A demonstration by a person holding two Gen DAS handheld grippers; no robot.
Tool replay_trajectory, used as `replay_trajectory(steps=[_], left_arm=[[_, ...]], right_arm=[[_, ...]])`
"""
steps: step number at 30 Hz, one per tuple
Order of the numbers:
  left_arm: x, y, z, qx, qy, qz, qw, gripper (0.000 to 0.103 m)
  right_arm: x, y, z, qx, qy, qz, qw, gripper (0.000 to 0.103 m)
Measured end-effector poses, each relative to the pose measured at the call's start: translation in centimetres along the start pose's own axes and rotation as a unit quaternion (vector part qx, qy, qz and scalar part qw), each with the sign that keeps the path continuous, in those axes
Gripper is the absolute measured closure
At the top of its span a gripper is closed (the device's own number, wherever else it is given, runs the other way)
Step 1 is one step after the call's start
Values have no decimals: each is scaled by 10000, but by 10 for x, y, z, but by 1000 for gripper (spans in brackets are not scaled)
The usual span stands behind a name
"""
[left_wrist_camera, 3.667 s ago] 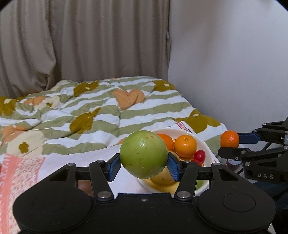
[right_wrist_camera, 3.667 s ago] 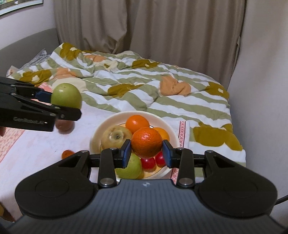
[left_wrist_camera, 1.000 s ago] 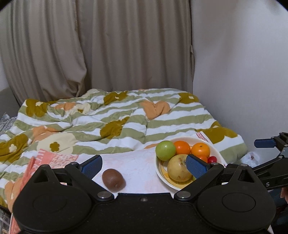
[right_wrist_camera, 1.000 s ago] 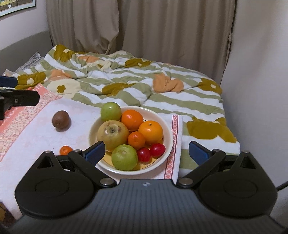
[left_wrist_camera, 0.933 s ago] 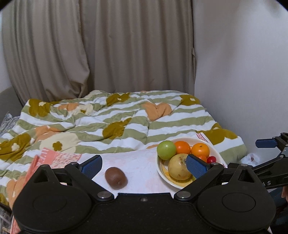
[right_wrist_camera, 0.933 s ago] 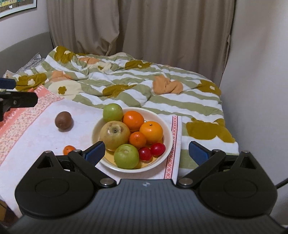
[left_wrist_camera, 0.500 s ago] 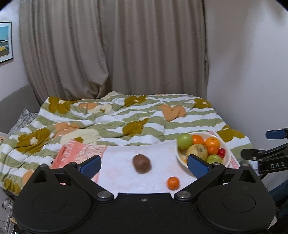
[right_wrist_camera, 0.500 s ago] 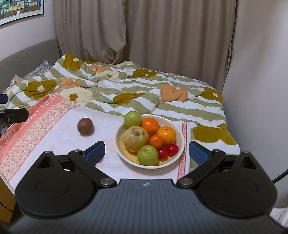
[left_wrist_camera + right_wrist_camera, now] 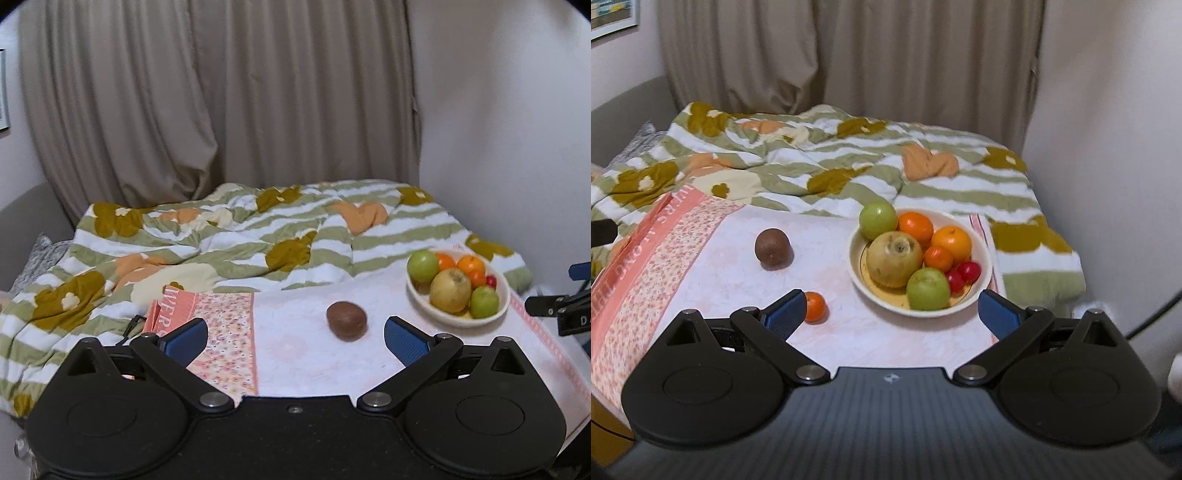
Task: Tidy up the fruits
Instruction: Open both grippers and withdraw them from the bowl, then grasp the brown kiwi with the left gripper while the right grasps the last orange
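Two fruits lie loose on the cloth [image 9: 731,280]: a brown kiwi [image 9: 772,247], and a small tangerine [image 9: 815,306] nearer the camera, just beside the right gripper's left fingertip; the two are apart from each other and from the bowl [image 9: 983,254]; the kiwi [image 9: 346,320] also shows in the left wrist view, left of the bowl [image 9: 505,295]. Within the cream bowl sit a large yellow-brown pear [image 9: 894,258] at centre, a green apple [image 9: 878,220] at the far rim, a second green apple [image 9: 928,288] at the near rim, two oranges [image 9: 916,227] toward the back, a smaller tangerine between them and the near apple, and red cherry tomatoes [image 9: 970,271] at the right; the fruits touch one another in a heap. Left gripper [image 9: 293,338]: jaws spread wide, holding nothing, the kiwi seen between its blue pads [image 9: 184,339]. Right gripper [image 9: 892,310]: likewise spread wide and empty, the bowl just beyond its fingertips. Beneath everything, the white cloth has a pink floral border [image 9: 646,266] at its left; behind it lies a striped quilt [image 9: 827,166] with ochre flowers; beyond that hang beige curtains [image 9: 849,55].
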State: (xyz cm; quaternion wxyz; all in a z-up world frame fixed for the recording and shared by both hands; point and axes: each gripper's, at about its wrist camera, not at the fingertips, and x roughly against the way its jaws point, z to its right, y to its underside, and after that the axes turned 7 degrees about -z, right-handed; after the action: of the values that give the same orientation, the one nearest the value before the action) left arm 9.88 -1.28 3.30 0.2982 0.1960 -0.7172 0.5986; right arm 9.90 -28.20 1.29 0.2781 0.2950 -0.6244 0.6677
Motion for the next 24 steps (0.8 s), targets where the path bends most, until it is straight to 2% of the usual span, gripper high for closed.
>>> replay_trajectory(steps=[7,12,18,24], left_arm=[[-43,-13,-39,-576,495,-104,9971,0],[-82,-32,-52,-1224,918,-117,9882,0],[-138,-54,-52,-1954,1703,-312,9653,0],[-195,-62,-34,-2593,2305,-718,9351,0]], right_arm=[[-18,-1,-32,-643,159,-249,9975,0],[-39,-3,-53,-894,299,-451,9945,0],[-73,-7,-68,-1035,384,-695,9915,0],[-104,-10,-76,-1006,437,-883,9900,0]])
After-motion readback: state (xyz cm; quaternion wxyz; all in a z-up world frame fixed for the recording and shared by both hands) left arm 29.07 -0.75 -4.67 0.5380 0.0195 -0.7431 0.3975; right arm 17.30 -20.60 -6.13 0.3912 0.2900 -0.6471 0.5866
